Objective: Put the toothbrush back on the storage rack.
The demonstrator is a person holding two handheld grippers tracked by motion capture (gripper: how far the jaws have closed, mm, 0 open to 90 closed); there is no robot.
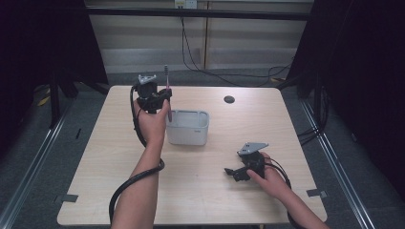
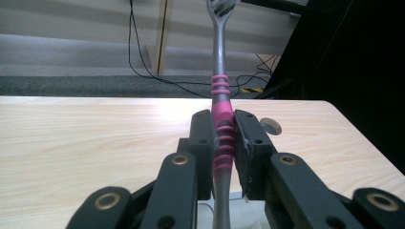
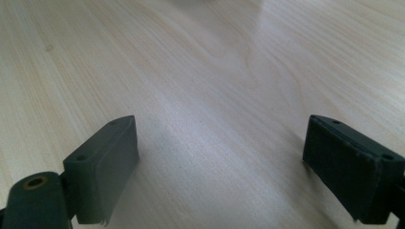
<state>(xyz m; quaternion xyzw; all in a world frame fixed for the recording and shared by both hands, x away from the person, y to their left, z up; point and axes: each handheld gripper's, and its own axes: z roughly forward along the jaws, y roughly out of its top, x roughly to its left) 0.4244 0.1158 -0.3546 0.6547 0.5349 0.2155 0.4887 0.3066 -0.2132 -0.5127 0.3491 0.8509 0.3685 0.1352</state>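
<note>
- The left gripper is raised above the far-left part of the table, just beside the far-left corner of the white bin; its jaws are clamped on a toothbrush, gripping the pink ribbed section of the handle.
- The toothbrush stands close to upright; its long axis runs from the grey lower handle below the jaws, up through the pink grip, to the head well above them; in the high view the head pokes up over the gripper.
- In the left gripper view a white edge shows under the lower end of the handle, probably the bin's rim; so the bin seems to lie just below and toward the person's right of the brush; whether the tip is over the opening or over the rim I cannot tell.
- The right gripper rests low at the near-right part of the table, well apart from the bin; its jaws stand wide with bare wood between them.
- The left hand is by far the nearer to the bin; any placing or lifting there would likely be its work, along the brush's vertical axis.
</note>
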